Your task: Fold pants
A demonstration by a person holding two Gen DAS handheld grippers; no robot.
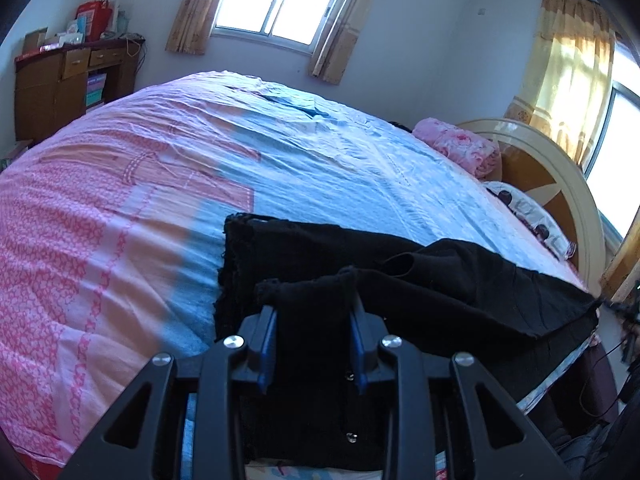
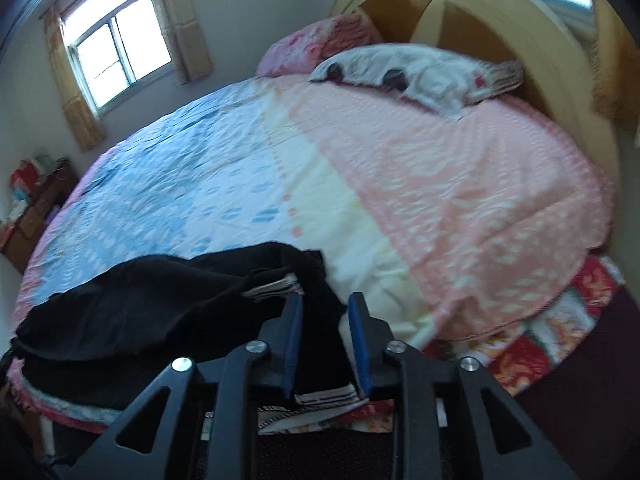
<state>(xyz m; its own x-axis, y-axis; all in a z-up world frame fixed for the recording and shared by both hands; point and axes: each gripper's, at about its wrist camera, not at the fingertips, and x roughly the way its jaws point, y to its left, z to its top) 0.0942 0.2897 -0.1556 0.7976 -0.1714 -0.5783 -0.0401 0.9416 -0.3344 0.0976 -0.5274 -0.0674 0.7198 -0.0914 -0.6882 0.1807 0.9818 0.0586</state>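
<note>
Fingers point(image 1: 276, 344) of my left gripper point(image 1: 314, 344) are closed on a bunched fold of the black pants point(image 1: 420, 292), the dark cloth filling the whole gap between the blue pads and rising in a hump above their tips. On my right gripper point(image 2: 326, 336), the fingers point(image 2: 360, 344) stand apart; a strip of the pants runs between them and lies against the left pad, while a sliver of pale sheet shows beside the right pad, so they are not clamped on the cloth.

From the left wrist view, the pants lie spread along the near edge of the bed point(image 1: 320, 168), one flat layer stretching away toward the headboard point(image 1: 560, 184) side with a loose fold lying on top. From the right wrist view, the same garment is heaped at the near left of the bed, and a light striped lining point(image 2: 272, 286) peeks out at the waist just ahead of the fingertips.

A pink and blue patterned sheet covers the bed. Two pillows point(image 2: 420, 68) rest by the headboard, and a wooden cabinet point(image 1: 60, 88) stands against the far wall.
</note>
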